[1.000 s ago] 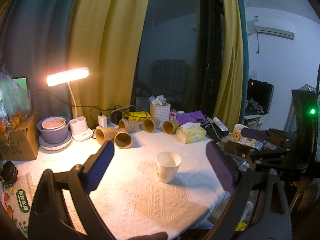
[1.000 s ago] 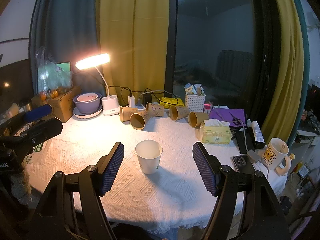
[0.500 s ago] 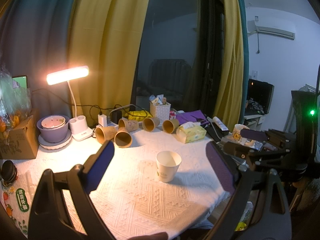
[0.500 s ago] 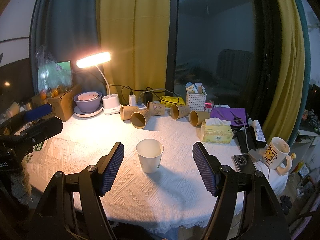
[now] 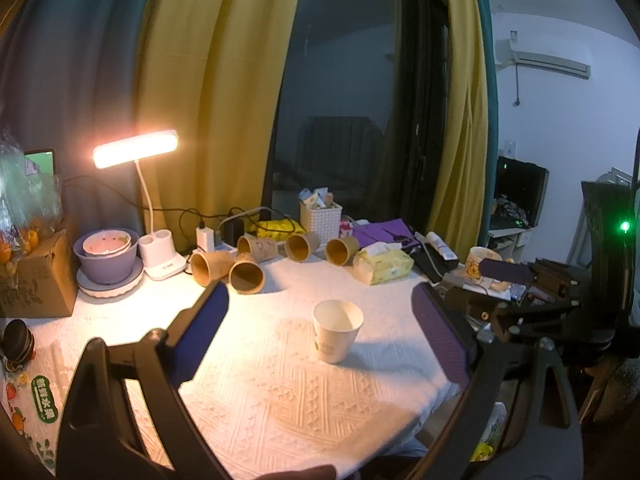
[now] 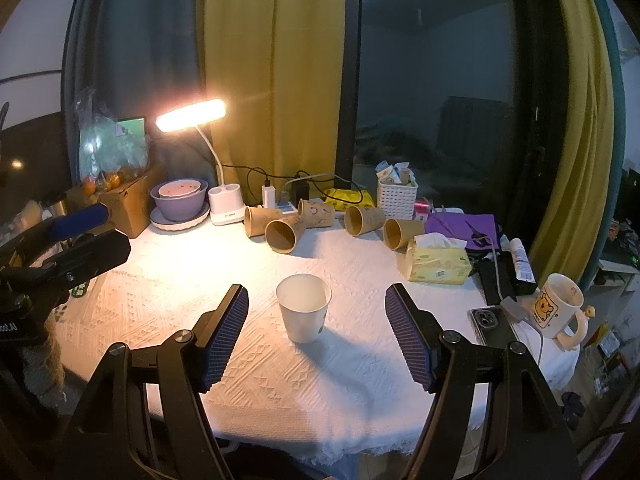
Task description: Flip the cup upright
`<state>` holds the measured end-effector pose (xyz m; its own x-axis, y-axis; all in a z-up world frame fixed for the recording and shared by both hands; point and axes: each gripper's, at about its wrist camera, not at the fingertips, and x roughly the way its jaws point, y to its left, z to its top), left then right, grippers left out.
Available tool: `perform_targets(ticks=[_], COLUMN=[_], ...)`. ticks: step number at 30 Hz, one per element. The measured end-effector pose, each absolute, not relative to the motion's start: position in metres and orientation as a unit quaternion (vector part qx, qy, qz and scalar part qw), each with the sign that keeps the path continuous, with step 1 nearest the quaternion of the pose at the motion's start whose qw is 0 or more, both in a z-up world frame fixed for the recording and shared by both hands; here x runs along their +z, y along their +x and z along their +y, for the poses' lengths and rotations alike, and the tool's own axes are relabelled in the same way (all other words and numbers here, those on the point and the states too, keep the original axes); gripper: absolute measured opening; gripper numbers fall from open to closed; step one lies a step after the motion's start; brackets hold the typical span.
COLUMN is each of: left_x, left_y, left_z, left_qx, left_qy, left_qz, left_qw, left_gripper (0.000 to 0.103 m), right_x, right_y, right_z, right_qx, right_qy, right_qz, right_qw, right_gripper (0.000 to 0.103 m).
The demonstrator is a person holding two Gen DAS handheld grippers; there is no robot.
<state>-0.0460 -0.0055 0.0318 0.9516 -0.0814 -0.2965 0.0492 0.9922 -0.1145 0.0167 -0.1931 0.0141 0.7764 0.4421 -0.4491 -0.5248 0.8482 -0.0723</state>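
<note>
The white-clothed surface (image 6: 360,380) carries the cup (image 6: 304,308) upright at its middle, touched by neither gripper. Only the right view shows the phone (image 6: 490,320). Both the left gripper (image 5: 320,316) and right gripper (image 6: 316,320) hold their jaws wide.

A lit desk lamp (image 6: 191,115) stands at the back of the white tablecloth (image 6: 168,280), beside stacked purple bowls (image 6: 180,199). Five brown paper cups (image 6: 282,233) lie on their sides near a tissue pack (image 6: 437,261). A bear mug (image 6: 558,306) and what looks like a phone (image 6: 489,321) sit rightward.
</note>
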Motion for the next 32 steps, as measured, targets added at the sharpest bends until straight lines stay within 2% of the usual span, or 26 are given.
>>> perform_targets(ticks=[23,32], left_x=[0.029,0.014], left_y=[-0.047,-0.037], left_z=[-0.006,-0.002], left_qx=[-0.032,-0.035], left_qy=[-0.055,-0.065], left_qz=[0.153,0.161], left_qw=[0.986,0.984], left_gripper=[0.094,0.094], right_x=[0.015,-0.002], right_y=[0.02,0.027], right_z=[-0.193,-0.188], right_qx=[0.258,0.255], right_qy=[-0.098,-0.103], right_qz=[0.215,0.235], right_qw=[0.937,0.932], right_gripper=[0.074,0.074])
